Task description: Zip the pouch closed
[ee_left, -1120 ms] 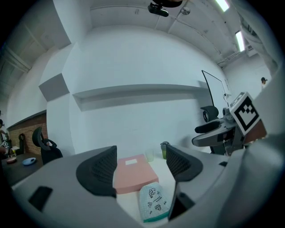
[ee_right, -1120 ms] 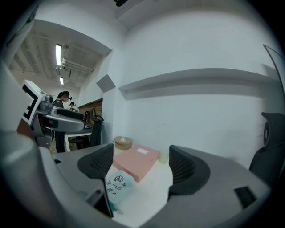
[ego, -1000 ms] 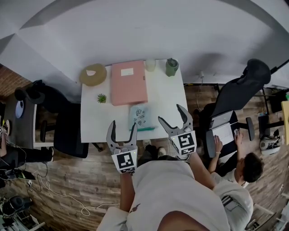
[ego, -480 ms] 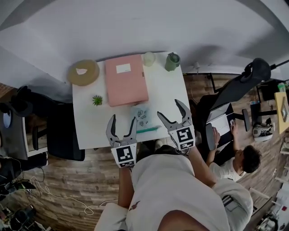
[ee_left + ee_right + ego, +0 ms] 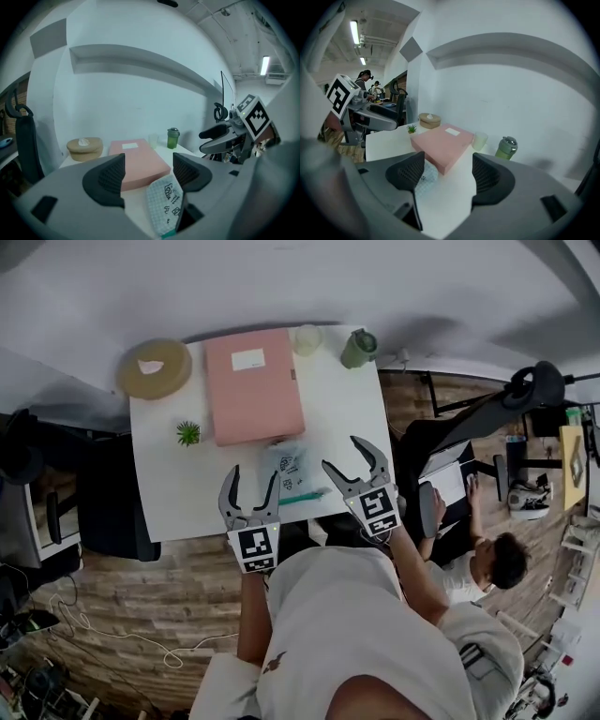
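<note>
A pale checked pouch [image 5: 287, 468] with small prints and a teal zipper edge [image 5: 303, 496] lies flat near the white table's [image 5: 178, 493] front edge. My left gripper [image 5: 253, 474] hovers at the front edge, just left of the pouch. Its jaws are closing with nothing between them. My right gripper [image 5: 345, 454] hovers just right of the pouch; its jaws are also closing on nothing. In the left gripper view the pouch [image 5: 165, 201] lies low, by the right jaw. In the right gripper view the pouch [image 5: 425, 180] shows partly behind the left jaw.
A pink flat box [image 5: 253, 385] lies right behind the pouch. Farther back stand a tan round container [image 5: 154, 368], a small plant [image 5: 188, 433], a clear cup [image 5: 307, 339] and a green bottle [image 5: 359, 348]. Dark chairs flank the table; a person [image 5: 492, 563] sits at the right.
Both grippers have come down and forward over the table's front edge, ending on either side of the pouch. Their jaws look slightly narrower.
</note>
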`<state>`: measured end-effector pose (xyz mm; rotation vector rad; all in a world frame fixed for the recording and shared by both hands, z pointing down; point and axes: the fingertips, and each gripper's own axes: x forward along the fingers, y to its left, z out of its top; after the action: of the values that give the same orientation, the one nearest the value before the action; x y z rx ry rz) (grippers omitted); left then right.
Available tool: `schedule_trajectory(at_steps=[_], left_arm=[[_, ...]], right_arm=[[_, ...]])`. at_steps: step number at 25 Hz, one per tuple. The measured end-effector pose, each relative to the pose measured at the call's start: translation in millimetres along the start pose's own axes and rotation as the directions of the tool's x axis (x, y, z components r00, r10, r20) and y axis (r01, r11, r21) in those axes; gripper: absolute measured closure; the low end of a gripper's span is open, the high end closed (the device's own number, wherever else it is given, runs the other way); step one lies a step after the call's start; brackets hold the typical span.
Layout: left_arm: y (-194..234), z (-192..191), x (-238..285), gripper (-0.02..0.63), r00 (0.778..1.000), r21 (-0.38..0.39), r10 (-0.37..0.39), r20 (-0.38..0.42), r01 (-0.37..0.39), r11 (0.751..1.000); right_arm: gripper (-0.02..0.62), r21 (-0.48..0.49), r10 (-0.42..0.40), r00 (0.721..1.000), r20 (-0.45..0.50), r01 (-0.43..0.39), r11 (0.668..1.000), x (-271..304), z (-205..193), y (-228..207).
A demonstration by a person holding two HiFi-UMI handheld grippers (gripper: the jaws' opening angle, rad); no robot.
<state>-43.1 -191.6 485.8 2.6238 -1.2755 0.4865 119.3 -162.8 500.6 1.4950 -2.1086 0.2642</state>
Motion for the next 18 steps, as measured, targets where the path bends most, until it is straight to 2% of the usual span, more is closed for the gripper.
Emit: schedule_trajectory(at_steps=[5,9,14,18], left_arm=[[-16,-30,6,0.310,0.998,-0.019,0.003,-0.066,-0.004,1.000],[-33,-56,6,0.331,0.992,-0.047,0.028,-0.122,-0.034,0.998],[-60,-86,0,0.362,0.981,-0.071,0.058,-0.186,-0.073,0.995],[-81,-108,-3,0.383,0.971,-0.088,0.078,-0.227,-0.100,0.991]], right_arm=[[0.314,-0.052,0.098,0.992,-0.075,-0.102,0.993,13,-36,4],[0.349,-0.104,0.203,0.970,-0.133,-0.217,0.971,19,-65,12],[0.377,-0.165,0.331,0.923,-0.198,-0.364,0.917,18,-97,26],[0.395,-0.209,0.416,0.876,-0.243,-0.466,0.860,14,-117,38]])
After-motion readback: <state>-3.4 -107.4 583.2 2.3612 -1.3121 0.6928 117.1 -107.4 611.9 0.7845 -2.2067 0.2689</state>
